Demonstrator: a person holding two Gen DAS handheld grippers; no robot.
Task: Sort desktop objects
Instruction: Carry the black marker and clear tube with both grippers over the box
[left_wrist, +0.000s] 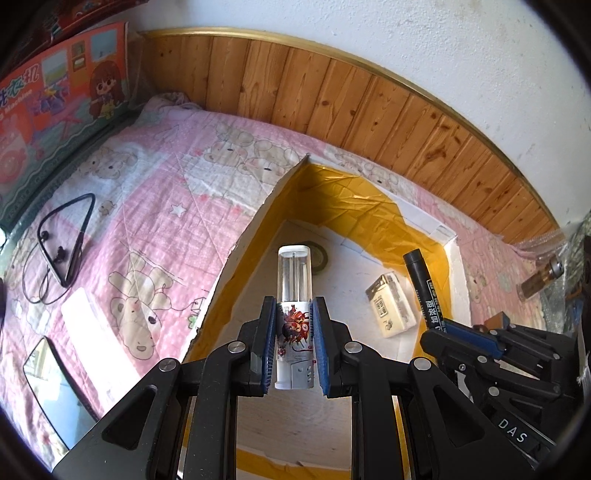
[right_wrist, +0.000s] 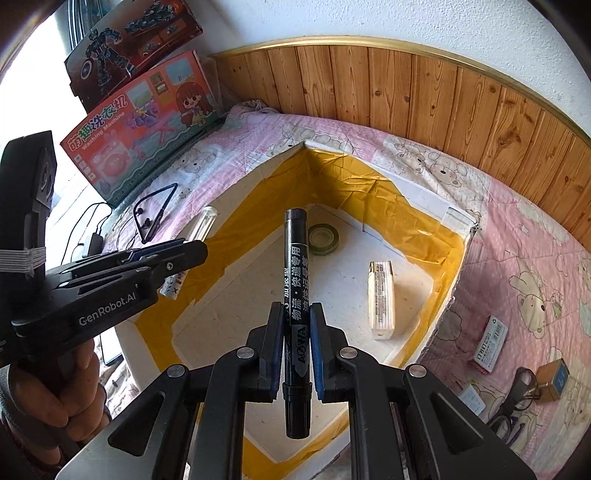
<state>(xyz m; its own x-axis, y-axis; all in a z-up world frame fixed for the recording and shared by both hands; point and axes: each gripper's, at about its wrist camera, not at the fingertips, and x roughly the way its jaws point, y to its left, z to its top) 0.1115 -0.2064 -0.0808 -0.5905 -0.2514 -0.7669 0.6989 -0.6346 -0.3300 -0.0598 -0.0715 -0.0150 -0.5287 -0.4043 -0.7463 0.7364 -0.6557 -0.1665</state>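
Both grippers are clamped over the box (right_wrist: 458, 243): left gripper (left_wrist: 293, 343) on a tube (left_wrist: 293, 295), right gripper (right_wrist: 295, 343) on a marker (right_wrist: 295, 295). Dropped from here, either could probably bounce onto the tape (right_wrist: 324, 239) or carton (right_wrist: 381, 299), or over the box's rim.

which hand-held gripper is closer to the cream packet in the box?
Right: it hangs near the cream packet, just to its left. Left is farther left, across the box.

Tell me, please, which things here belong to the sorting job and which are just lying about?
In the job: white tube in left gripper; black marker in right gripper; foam box holding tape roll and cream pack.

Lying about: toy boxes, neckband earphones, mirror.
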